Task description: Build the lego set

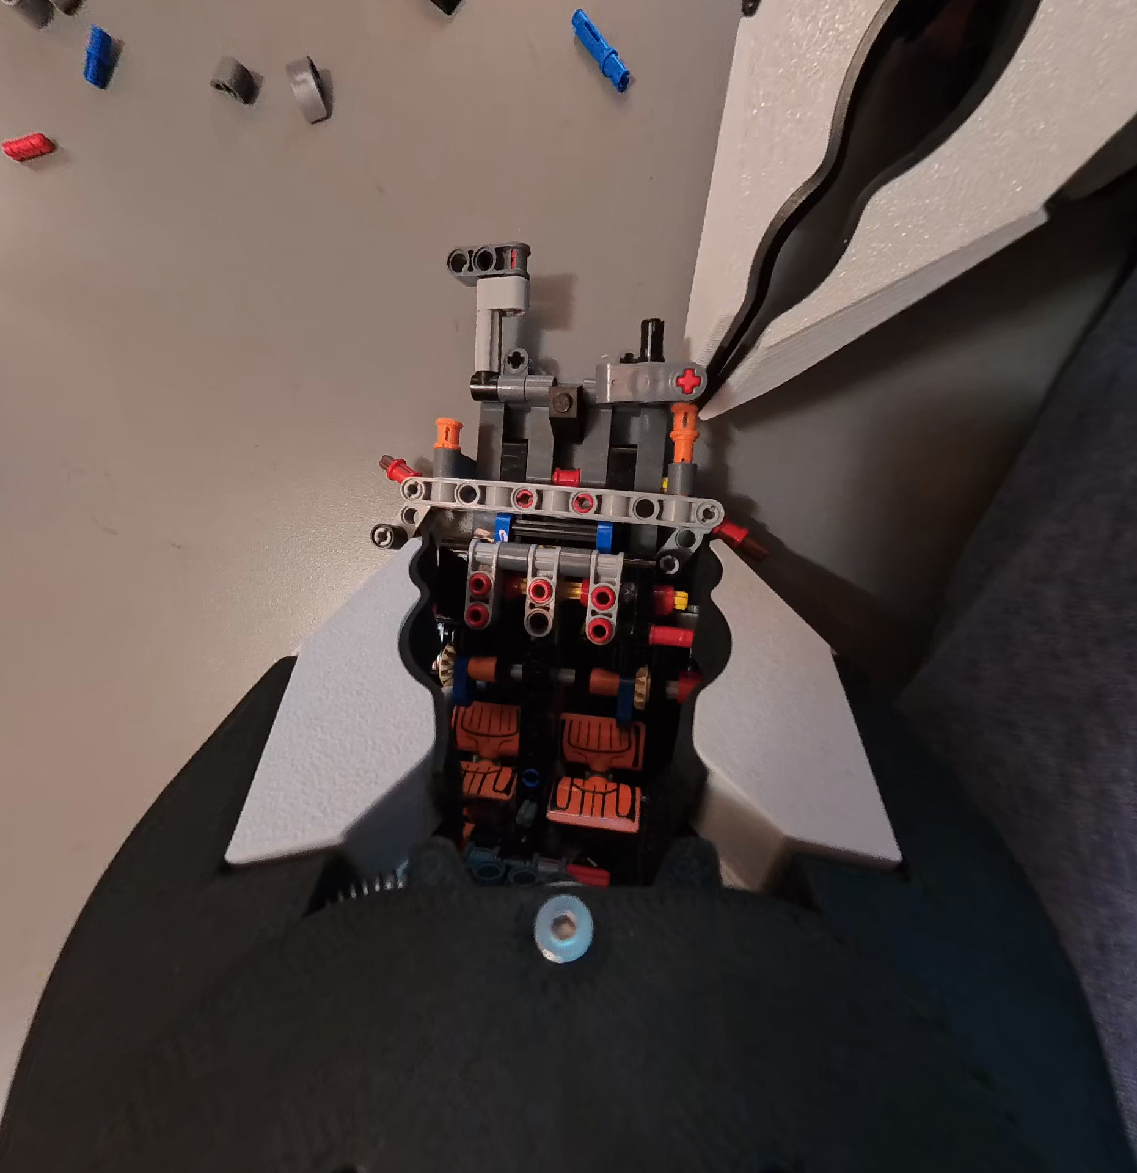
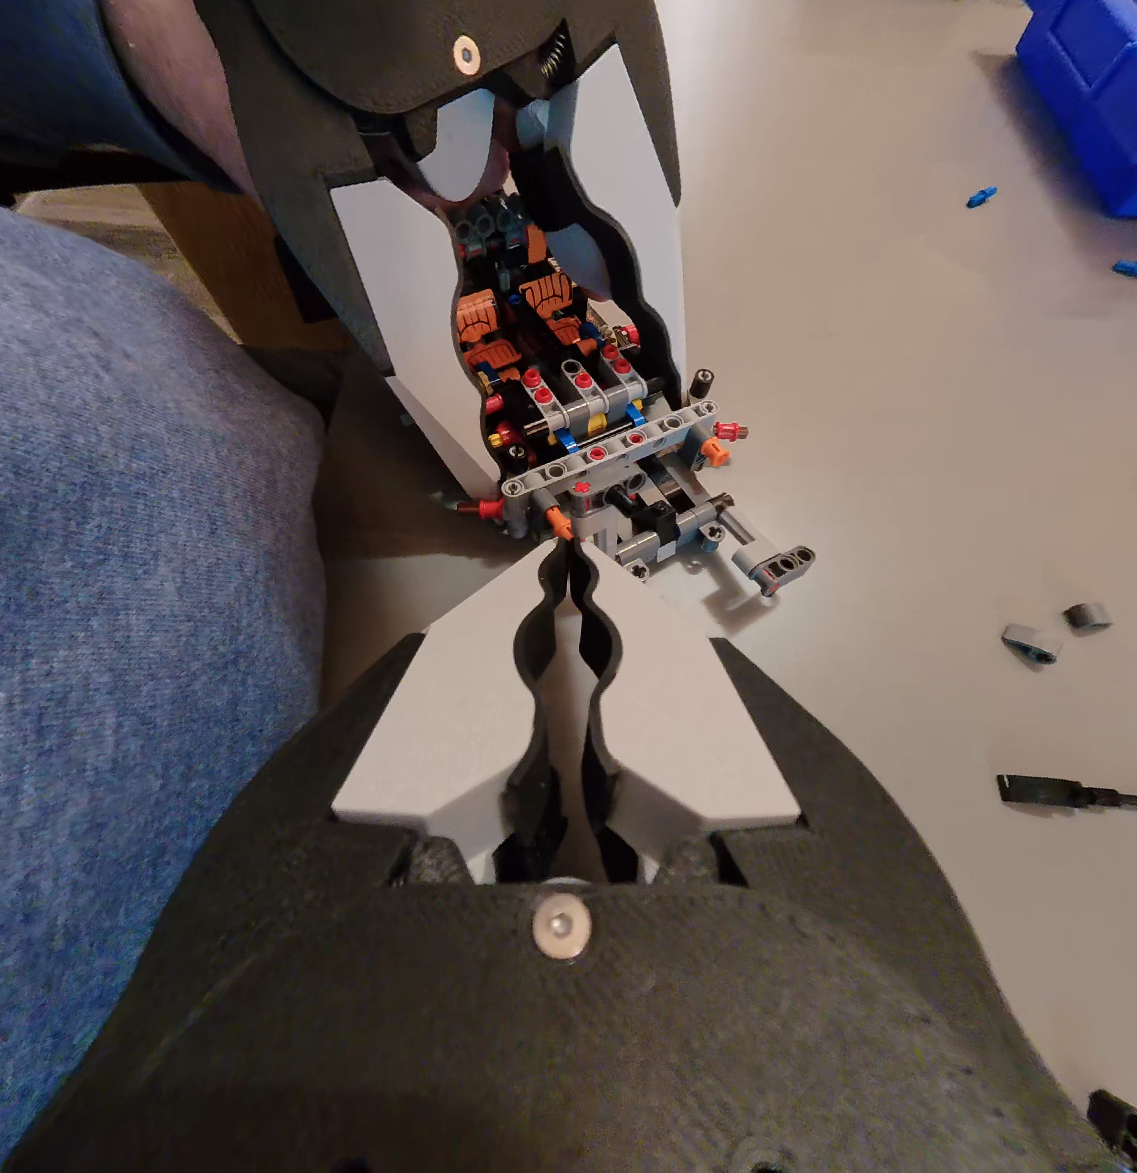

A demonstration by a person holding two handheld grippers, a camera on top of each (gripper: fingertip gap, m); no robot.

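The lego model (image 1: 553, 571) sits clamped between the left gripper (image 1: 562, 558) fingers, its front end jutting past their tips. The right gripper (image 2: 569, 552), fingers pressed together, pinches an orange pin (image 2: 559, 525) at that end. Loose pieces (image 1: 308, 89) lie beyond on the table (image 1: 235, 317).

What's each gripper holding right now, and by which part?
Left gripper clamps the lego model by the two sides of its seat section. Right gripper is shut at the orange pin; whether it grips it cannot be told.
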